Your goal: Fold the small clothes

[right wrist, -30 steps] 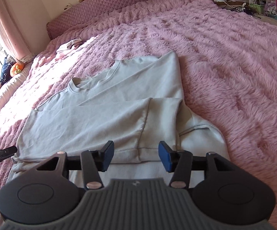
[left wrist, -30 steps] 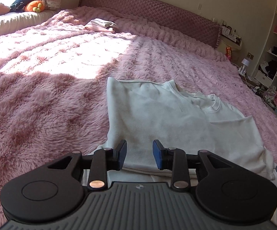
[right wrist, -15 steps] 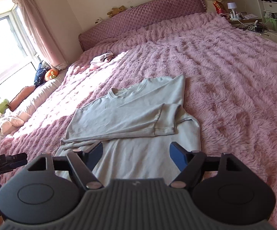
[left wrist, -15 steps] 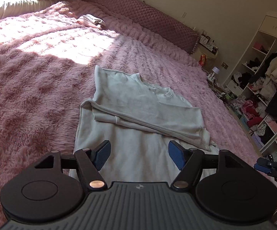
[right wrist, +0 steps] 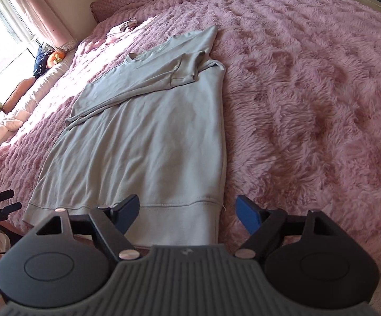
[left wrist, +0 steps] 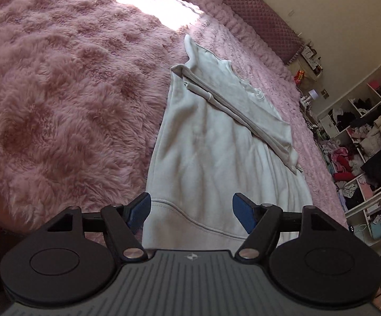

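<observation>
Left gripper [left wrist: 191,212] and right gripper [right wrist: 186,212] spread wide, empty, over sweatshirt [right wrist: 148,137] hem.

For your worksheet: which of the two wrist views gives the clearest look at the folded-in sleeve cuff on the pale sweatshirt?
The right wrist view: the sleeve cuff faces the camera, ribbing and edge visible, lying flat across the sweatshirt chest. The left wrist view shows the sleeves only edge-on as a long ridge, its end foreshortened.

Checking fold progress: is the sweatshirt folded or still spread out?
Partly folded: the sweatshirt has its sleeves crossed over the chest, while the body lies spread flat.
</observation>
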`<state>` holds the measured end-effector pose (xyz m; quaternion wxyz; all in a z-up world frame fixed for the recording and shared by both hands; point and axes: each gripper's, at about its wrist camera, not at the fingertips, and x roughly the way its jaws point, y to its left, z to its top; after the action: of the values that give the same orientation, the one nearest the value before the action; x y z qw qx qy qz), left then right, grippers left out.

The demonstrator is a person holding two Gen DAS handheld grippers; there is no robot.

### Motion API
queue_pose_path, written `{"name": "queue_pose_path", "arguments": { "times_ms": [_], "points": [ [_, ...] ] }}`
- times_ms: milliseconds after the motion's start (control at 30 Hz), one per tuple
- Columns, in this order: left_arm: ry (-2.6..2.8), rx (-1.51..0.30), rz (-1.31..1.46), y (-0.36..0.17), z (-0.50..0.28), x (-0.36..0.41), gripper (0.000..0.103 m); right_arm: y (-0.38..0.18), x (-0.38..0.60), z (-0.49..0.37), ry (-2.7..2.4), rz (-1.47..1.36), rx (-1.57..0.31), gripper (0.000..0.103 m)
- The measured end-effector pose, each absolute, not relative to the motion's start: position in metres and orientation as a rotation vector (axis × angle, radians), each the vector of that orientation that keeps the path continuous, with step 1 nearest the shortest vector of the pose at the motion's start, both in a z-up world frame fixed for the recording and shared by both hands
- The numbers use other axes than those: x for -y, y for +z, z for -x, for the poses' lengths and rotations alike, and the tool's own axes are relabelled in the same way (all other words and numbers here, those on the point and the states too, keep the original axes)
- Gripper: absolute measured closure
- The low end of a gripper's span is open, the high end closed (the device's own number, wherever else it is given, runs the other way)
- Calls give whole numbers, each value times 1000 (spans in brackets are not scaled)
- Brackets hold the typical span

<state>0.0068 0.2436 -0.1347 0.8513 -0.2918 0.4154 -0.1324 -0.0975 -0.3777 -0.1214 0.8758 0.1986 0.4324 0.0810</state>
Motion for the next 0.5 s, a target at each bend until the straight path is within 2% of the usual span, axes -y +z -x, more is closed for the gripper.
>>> {"name": "queue_pose_path", "arguments": {
  "times_ms": [100, 133, 500],
  "points": [
    [-298, -888, 669, -145, -6, -246, 20, -128, 372, 94, 157, -388, -936, 44],
    [-310, -886, 689, -147, -4, -247, 20, -130, 371, 93, 156, -382, -946, 46],
    [-349, -958, 831, -176, 0, -252, 20, -149, 358, 86, 168, -379, -1012, 46]
  ]
}}
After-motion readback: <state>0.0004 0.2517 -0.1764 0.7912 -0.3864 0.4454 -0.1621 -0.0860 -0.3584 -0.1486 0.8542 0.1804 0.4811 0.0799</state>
